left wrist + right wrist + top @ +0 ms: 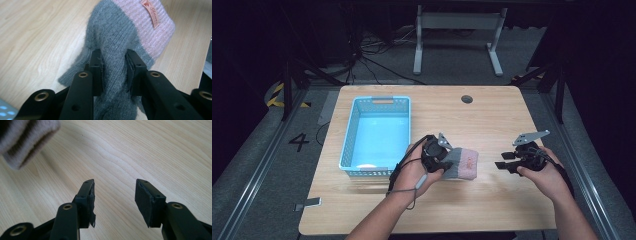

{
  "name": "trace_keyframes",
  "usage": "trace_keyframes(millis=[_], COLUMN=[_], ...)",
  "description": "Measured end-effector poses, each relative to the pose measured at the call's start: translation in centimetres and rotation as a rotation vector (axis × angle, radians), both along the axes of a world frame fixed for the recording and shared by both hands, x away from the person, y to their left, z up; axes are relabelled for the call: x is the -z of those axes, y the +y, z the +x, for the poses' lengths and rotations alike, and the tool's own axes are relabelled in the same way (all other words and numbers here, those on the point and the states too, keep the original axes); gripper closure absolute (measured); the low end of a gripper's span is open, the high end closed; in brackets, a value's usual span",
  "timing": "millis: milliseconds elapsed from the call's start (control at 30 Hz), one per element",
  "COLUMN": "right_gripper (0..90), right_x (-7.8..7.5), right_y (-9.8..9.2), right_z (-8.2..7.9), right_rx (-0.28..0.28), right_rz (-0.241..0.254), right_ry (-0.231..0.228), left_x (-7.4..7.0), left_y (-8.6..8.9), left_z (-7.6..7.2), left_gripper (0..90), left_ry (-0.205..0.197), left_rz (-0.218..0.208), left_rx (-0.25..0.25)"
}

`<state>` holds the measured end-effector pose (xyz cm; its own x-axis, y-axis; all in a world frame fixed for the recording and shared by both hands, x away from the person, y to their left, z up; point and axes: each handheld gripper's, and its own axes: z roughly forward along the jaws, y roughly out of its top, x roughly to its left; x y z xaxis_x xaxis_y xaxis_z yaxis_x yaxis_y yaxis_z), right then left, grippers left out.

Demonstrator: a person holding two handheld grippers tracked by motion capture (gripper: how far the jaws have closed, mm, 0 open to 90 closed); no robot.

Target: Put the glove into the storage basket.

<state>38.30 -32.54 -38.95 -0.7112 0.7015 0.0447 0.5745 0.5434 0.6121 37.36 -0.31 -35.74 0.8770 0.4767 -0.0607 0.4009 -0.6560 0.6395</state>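
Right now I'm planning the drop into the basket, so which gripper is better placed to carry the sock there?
Left. The left gripper is already shut on the sock and sits right beside the basket. The right gripper is open over bare table, farther from the basket.

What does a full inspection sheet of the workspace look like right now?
Surface: wooden table, bare around the work.
Job's things: grey and pink sock pinched in the left gripper; blue basket left of it, inside mostly bare.
Clutter: nothing seen.
Grippers: right gripper open above the table, nothing between the jaws.
Cables: black cable trailing past the left hand.
Surroundings: dark floor, loose wires, white table frame.
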Motion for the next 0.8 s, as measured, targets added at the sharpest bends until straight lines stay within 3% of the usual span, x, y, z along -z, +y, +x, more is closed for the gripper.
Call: trace_keyframes(millis=[267, 533, 800], right_gripper=[51.0, 53.1, 54.4], right_x=[0.3, 0.4, 0.4], right_y=[0.2, 0.3, 1.5], right_z=[0.8, 1.9, 3.4], right_rx=[-0.009, -0.013, -0.053], right_rz=[0.004, 0.015, 0.013], right_ry=[0.01, 0.015, 0.014], left_x=[-1.1, -2.2, -3.3], left_y=[1.5, 4.2, 7.3], left_z=[0.5, 1.4, 2.1], left_gripper=[70.8, 70.8, 70.7], left_ry=[-0.006, -0.017, -0.03], left_rz=[-0.022, -0.031, -0.039], left_rx=[-0.033, -0.087, -0.141])
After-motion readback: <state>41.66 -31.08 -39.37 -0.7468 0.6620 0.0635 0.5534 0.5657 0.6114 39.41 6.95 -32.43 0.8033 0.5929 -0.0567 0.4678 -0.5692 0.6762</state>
